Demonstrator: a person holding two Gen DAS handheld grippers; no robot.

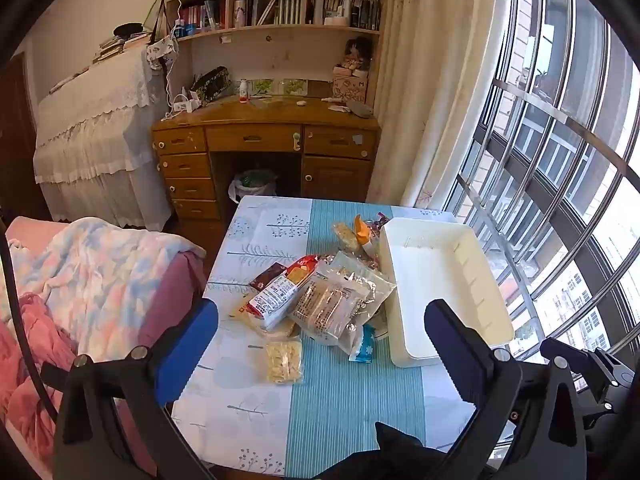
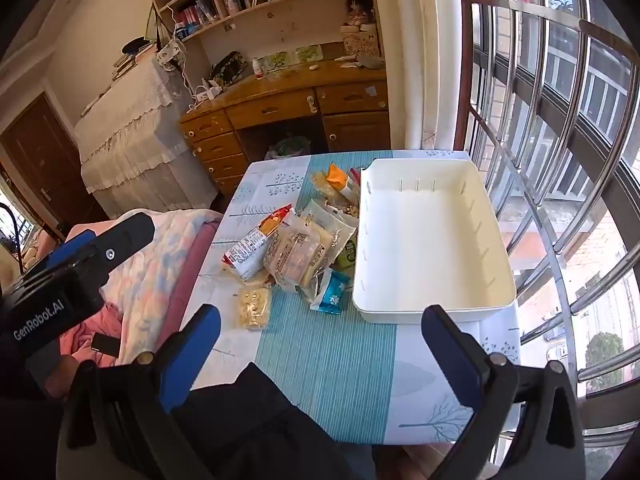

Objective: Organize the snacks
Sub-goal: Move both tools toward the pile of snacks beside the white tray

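A heap of snack packets (image 1: pixel 320 296) (image 2: pixel 296 240) lies on a small table with a blue and white cloth (image 1: pixel 344 412) (image 2: pixel 332 360). A pale yellow packet (image 1: pixel 284 361) (image 2: pixel 253 307) and a blue packet (image 1: pixel 363 346) (image 2: pixel 332 296) lie at the heap's near side. An empty white bin (image 1: pixel 440 252) (image 2: pixel 432 240) stands just right of the heap. My left gripper (image 1: pixel 320 344) hangs open above the table's near half, nothing between its fingers. My right gripper (image 2: pixel 320 348) is open too, hovering short of the bin's near rim.
A bed with a pastel blanket (image 1: pixel 88 280) (image 2: pixel 152 264) adjoins the table's left edge. A barred window (image 1: pixel 560 160) (image 2: pixel 560 140) runs along the right. A wooden desk (image 1: pixel 264 148) stands behind the table. The left gripper's body (image 2: pixel 80 268) shows at the right wrist view's left.
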